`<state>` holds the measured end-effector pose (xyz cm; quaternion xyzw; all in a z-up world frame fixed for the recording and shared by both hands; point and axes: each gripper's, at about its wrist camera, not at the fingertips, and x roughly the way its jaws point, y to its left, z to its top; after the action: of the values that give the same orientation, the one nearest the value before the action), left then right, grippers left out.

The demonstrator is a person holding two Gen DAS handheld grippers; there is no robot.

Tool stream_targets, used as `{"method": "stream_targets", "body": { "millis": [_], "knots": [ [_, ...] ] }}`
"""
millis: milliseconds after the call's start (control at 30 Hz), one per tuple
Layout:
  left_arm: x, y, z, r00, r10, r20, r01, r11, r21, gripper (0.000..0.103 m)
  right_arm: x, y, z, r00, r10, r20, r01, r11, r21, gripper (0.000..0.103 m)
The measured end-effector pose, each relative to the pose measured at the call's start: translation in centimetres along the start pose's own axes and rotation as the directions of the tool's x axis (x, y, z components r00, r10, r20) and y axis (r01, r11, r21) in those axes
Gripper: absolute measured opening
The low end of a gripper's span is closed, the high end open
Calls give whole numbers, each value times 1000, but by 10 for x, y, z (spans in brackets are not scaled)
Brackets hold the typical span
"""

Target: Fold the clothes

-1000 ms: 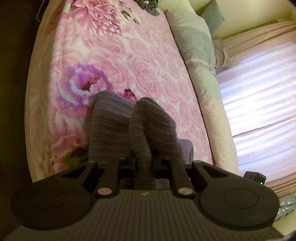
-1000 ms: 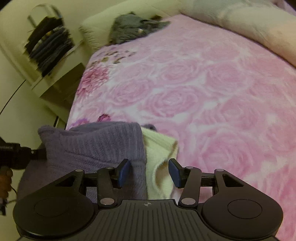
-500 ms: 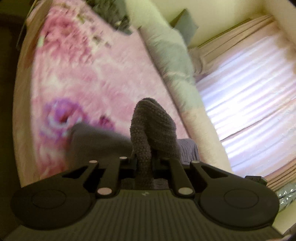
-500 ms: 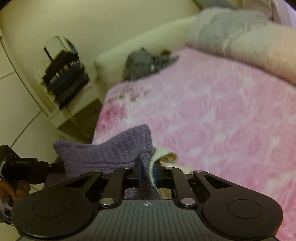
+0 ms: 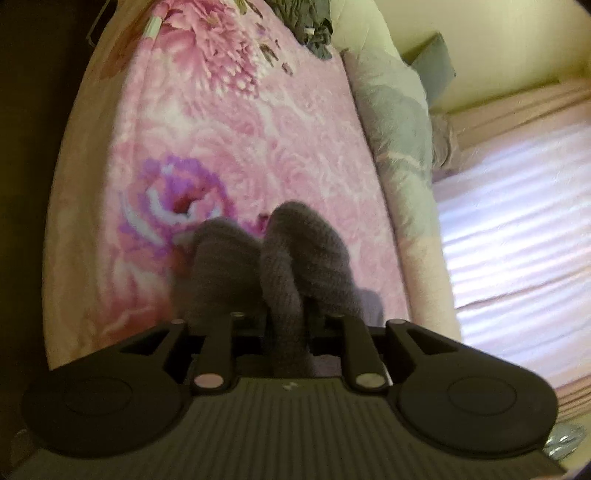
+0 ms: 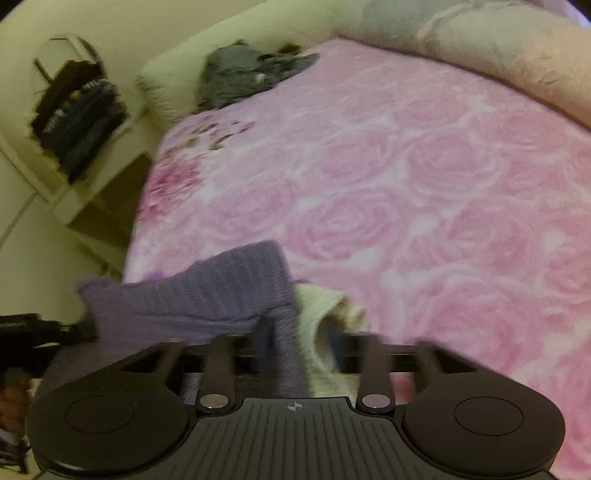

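My left gripper (image 5: pixel 286 325) is squeezed tight, with purple knit pinched between its two fingers. My right gripper (image 6: pixel 299 339) has its fingers a little apart, with purple and cream cloth sitting between them. It looks blurry, so I cannot tell if it grips. Both point out over the bed.

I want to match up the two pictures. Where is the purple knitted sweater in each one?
Left wrist view: the purple knitted sweater is bottom center, bunched between the left gripper fingers.
Right wrist view: the sweater is lower left, running into the right gripper.
Shared landmark: the dark gray clothes pile at the bed's far end.
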<state>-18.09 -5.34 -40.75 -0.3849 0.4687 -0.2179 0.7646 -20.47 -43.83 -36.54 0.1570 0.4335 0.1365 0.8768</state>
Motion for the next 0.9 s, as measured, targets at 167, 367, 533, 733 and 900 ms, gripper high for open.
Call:
{"method": "stream_targets", "body": {
  "millis": [167,367,533,733,900],
  "knots": [
    [2,-2,8,1000,-22,-6,22,1000,-7,17,-5,5,16,993,98,69,-100,995,23,61],
    [-12,4,9,999,-53,1,53,998,-41,24,44,-4,16,982,190,-10,-188,977,98,61],
    [-2,5,19,999,-43,-7,43,999,-16,16,48,-11,20,975,221,-9,-218,967,133,25],
    [-10,10,17,998,-45,49,46,999,-15,7,19,6,20,986,133,105,-132,991,-17,9],
    [-4,33,14,998,3,60,4,993,-120,8,43,6,10,995,-37,88,35,999,27,8]
  ]
}}
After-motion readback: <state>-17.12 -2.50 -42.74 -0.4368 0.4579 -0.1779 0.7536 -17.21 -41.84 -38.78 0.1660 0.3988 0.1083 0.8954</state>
